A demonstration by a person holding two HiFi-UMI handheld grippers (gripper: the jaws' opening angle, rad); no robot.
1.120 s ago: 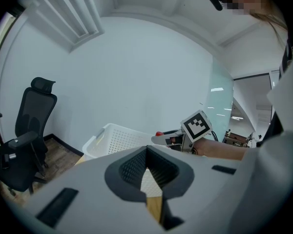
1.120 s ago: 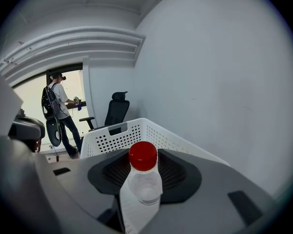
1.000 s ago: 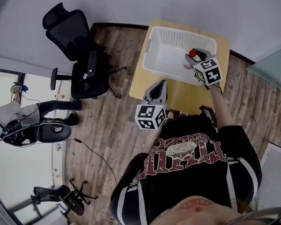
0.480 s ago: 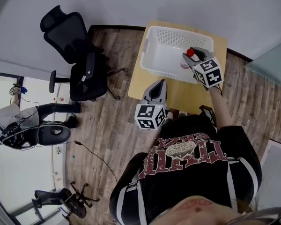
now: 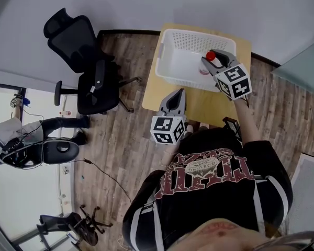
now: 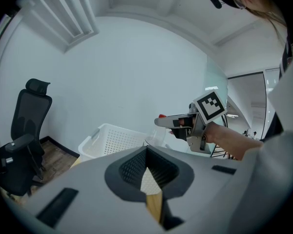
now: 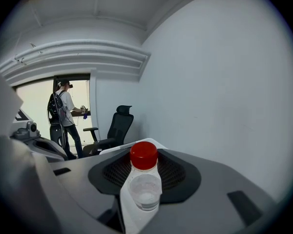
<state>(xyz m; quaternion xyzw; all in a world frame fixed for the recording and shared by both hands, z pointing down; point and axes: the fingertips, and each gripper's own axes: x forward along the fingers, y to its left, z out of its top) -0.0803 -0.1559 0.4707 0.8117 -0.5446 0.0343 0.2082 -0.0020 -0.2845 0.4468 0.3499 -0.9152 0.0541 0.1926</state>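
Above the basket [image 5: 194, 34], right tongs [image 7: 143, 191] clamp a red-capped bottle [image 7: 143, 157], its base hidden; left tongs [image 6: 148, 177] sit closed.

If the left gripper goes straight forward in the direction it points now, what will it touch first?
Probably the near wall of the white basket on the wooden table; the left gripper aims at it. Its height is hard to judge, so it may pass over the rim.
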